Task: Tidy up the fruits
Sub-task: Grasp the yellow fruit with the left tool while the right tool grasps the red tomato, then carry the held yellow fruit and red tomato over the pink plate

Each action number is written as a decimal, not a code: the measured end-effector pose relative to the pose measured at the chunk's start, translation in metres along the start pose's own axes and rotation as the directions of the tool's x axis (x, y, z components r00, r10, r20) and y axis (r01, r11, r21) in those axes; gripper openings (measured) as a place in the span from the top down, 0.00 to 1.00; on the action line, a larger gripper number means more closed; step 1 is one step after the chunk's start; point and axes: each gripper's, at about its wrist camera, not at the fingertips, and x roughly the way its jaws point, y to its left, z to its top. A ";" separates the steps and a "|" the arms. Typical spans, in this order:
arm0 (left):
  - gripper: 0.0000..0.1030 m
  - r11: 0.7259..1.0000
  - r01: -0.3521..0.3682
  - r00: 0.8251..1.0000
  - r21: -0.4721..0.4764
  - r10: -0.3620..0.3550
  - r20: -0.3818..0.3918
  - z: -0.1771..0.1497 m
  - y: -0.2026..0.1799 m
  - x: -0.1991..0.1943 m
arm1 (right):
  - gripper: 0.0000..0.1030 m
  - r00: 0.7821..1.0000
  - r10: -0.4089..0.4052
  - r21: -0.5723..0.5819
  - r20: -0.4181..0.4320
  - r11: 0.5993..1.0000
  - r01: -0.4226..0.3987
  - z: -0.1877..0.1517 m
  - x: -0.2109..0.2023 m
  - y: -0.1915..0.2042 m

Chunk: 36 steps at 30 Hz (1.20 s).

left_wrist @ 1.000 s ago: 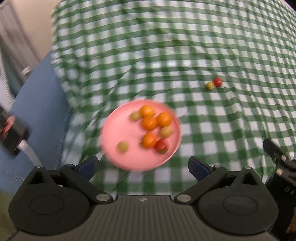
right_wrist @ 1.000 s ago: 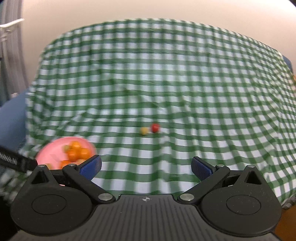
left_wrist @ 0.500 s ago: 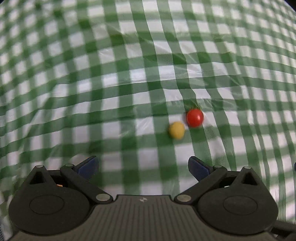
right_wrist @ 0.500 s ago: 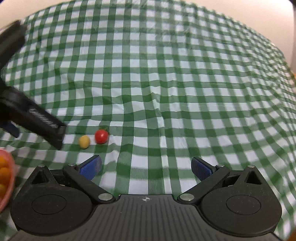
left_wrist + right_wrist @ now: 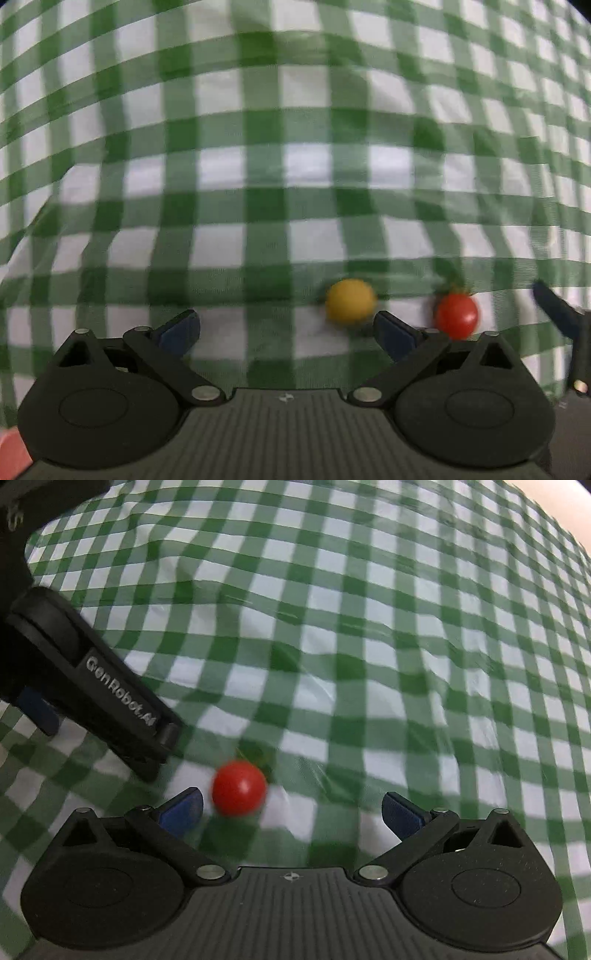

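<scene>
1. Tomatoes, two counted: one yellow tomato and one red tomato, both lying on the green-and-white checked cloth.
2. Left gripper: fingers spread wide, holding nothing. Yellow tomato sits between the fingers, just inside the right fingertip; red tomato lies just outside that same fingertip.
3. Right gripper: fingers spread wide, holding nothing. Red tomato lies between them, just beside the left fingertip.
4. Left wrist view only: yellow tomato; one red corner at the lower left edge, too little in frame to identify; a dark blue fingertip of the right gripper at the right edge.
5. Right wrist view only: black body of the left gripper lettered "GenRobot.AI", up and left of the red tomato, hiding the yellow one.
</scene>
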 end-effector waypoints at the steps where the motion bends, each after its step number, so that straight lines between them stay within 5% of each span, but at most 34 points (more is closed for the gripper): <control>1: 0.05 1.000 0.009 1.000 0.015 -0.009 0.003 0.002 -0.001 0.000 | 0.02 1.000 0.000 -0.001 0.002 1.000 0.000 0.001 0.001 0.001; 4: 0.18 0.999 0.000 1.000 0.039 0.000 0.005 0.005 -0.003 0.001 | 0.14 0.999 0.039 0.026 0.004 0.999 -0.039 -0.001 0.000 -0.002; 5: 0.21 0.999 -0.007 1.000 0.045 0.007 0.012 0.007 -0.004 0.001 | 0.30 0.998 0.062 0.037 0.006 0.997 -0.062 0.001 0.001 -0.002; 6: 0.38 0.999 -0.005 1.000 0.052 0.004 0.027 0.007 -0.007 0.000 | 0.65 0.994 0.107 0.045 0.008 0.993 -0.107 0.002 0.000 -0.002; 7: 0.74 0.998 -0.002 0.999 0.063 -0.001 0.048 0.007 -0.009 -0.005 | 0.70 0.993 0.117 0.039 0.007 0.992 -0.117 0.003 -0.001 -0.001; 17: 0.73 0.999 0.018 0.995 0.051 -0.023 0.099 -0.015 0.005 -0.067 | 0.70 0.997 0.073 0.132 0.017 0.988 -0.074 0.004 -0.073 -0.009; 22: 0.73 0.999 -0.010 0.994 0.048 0.004 0.109 -0.046 0.015 -0.122 | 0.70 0.991 0.129 0.158 0.026 0.979 -0.132 0.000 -0.136 -0.005; 36: 0.73 0.995 -0.102 0.975 -0.016 0.103 0.196 -0.193 0.079 -0.264 | 0.69 0.956 0.295 0.237 0.001 0.928 -0.287 -0.003 -0.303 0.059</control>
